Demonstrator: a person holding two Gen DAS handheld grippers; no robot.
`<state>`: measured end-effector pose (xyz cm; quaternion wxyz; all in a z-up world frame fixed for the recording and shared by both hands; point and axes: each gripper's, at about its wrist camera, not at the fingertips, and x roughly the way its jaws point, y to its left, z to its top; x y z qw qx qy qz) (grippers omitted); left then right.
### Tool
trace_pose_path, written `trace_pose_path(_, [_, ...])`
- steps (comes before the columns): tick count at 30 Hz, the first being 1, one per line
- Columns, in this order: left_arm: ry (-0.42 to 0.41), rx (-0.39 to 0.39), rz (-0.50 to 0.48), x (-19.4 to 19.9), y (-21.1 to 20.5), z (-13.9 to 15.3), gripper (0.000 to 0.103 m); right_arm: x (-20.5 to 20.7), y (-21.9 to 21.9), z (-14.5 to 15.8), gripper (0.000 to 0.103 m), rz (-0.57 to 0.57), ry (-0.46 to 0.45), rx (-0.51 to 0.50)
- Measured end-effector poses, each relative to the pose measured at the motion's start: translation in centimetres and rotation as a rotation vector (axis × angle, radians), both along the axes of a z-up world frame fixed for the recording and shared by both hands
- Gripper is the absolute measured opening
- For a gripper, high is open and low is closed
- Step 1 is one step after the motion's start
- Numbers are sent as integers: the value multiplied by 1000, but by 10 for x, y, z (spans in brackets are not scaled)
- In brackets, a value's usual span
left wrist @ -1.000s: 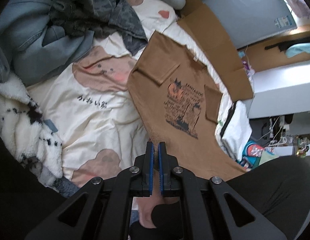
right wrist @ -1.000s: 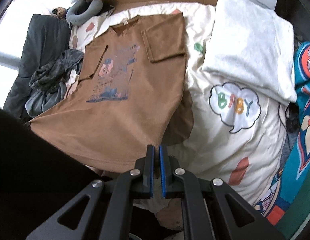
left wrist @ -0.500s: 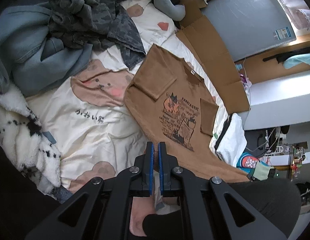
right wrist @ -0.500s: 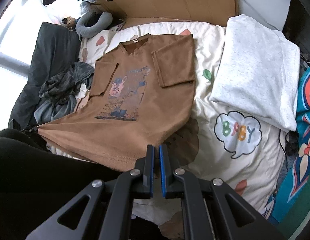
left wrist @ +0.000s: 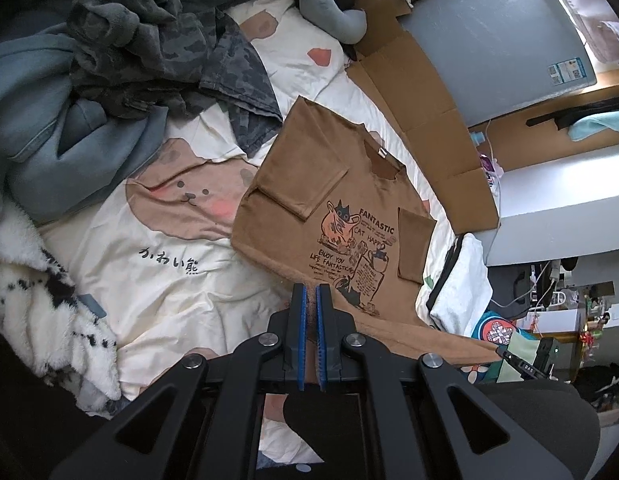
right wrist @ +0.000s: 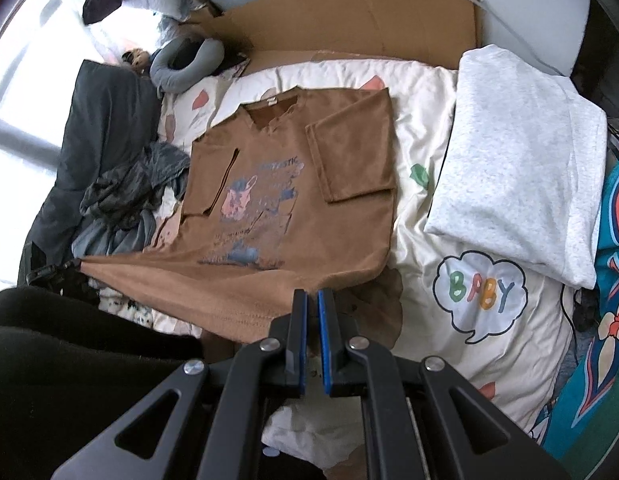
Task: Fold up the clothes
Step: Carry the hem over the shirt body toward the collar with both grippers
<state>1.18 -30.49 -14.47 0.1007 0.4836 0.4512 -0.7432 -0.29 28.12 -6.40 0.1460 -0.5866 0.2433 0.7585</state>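
A brown T-shirt (left wrist: 349,184) (right wrist: 293,168) with a cat print lies face up on the cream bedspread (left wrist: 161,288), both sleeves folded inward. Its collar end rests flat on the bed. The hem end is raised and stretched taut between the two grippers. My left gripper (left wrist: 309,292) is shut on the hem's left corner, with brown cloth showing between the blue pads. My right gripper (right wrist: 312,298) is shut on the hem's right corner. Each gripper shows small in the other's view, at the far corner of the hem (right wrist: 49,274) (left wrist: 517,362).
A heap of grey-blue and camouflage clothes (left wrist: 121,80) and a fluffy spotted blanket (left wrist: 37,300) lie left of the shirt. A folded light grey garment (right wrist: 517,168) lies to its right. Flattened cardboard (right wrist: 349,20) and a grey neck pillow (left wrist: 329,12) sit beyond. A person's dark leg (right wrist: 69,360) is nearby.
Both grippers have drawn back with the hem, away from the collar end. The shirt now looks smaller and further off in both views, and its hem edge is stretched straighter.
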Motion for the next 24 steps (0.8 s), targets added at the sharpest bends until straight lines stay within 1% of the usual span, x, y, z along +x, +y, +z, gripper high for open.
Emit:
trace_pose_path(4, [13, 5, 0, -13, -6, -1, 4, -10, 8, 5, 5, -26, 20, 9])
trace_pose_path(12, [77, -1, 3, -49, -20, 7, 4, -40, 24, 8, 5, -33, 44, 22])
trace_pose_path(19, [87, -19, 0, -88, -36, -1, 4, -69, 44, 4, 5, -37, 53, 37])
trace_pose_path(24, [80, -33, -1, -111, -46, -12, 4, -86, 56, -7, 5, -29, 50, 49])
